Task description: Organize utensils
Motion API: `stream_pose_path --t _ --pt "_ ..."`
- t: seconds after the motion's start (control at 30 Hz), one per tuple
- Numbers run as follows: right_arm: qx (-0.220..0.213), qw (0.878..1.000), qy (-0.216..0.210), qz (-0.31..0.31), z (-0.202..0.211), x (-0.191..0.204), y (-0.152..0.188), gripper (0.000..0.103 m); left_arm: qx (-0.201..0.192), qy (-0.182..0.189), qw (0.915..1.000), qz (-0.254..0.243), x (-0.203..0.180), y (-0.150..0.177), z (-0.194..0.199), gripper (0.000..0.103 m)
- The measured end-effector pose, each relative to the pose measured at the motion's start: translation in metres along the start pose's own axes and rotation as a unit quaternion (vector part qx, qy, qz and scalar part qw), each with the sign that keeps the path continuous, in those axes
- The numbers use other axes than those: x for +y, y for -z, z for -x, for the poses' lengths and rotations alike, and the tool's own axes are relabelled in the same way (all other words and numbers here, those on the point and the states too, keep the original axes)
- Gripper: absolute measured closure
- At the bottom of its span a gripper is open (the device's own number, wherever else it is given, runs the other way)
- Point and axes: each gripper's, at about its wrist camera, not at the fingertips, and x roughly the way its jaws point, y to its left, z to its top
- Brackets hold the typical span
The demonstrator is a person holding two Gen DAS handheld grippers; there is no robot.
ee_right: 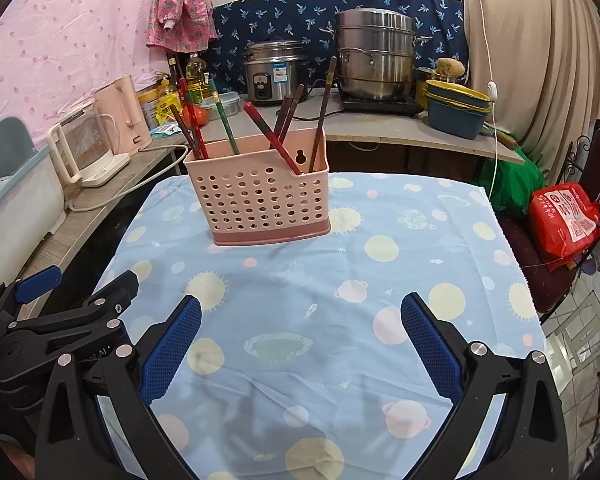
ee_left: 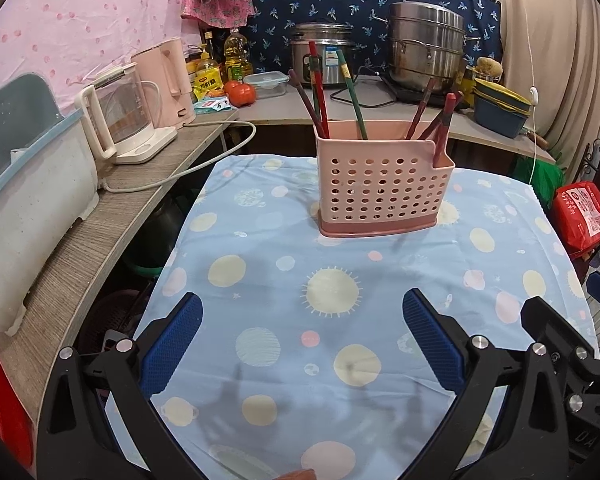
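Only rightward: holder's keyhole slot

I'm looking at a home kitchen, cramped & lived-in. Back center of frame: rice cooker & stacked steel steamer pot on a counter. Upper left: cooking oil bottles, a tomato, pink kettle, glass kettle. Patterned cloths cover the walls; printed tablecloth on the table.
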Motion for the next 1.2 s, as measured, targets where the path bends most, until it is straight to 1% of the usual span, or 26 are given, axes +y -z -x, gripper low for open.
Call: stream_pose_path --t 0.23,0.53,1.2 --pt "0.0 1.0 0.001 -0.001 -0.0006 -0.0006 0.0011 0.007 -0.005 -0.004 1.0 -0.002 -0.0006 0.0009 0.0017 0.007" --pt "0.003 1.0 0.001 0.0 -0.0023 -0.0007 0.0041 0.007 -0.005 -0.018 0.9998 -0.002 0.0006 0.0031 0.0009 0.007" --pt "0.003 1.0 0.001 0.0 -0.0028 -0.0007 0.0056 0.007 -0.001 -0.02 0.9998 -0.003 0.0012 0.0035 -0.0017 0.007"
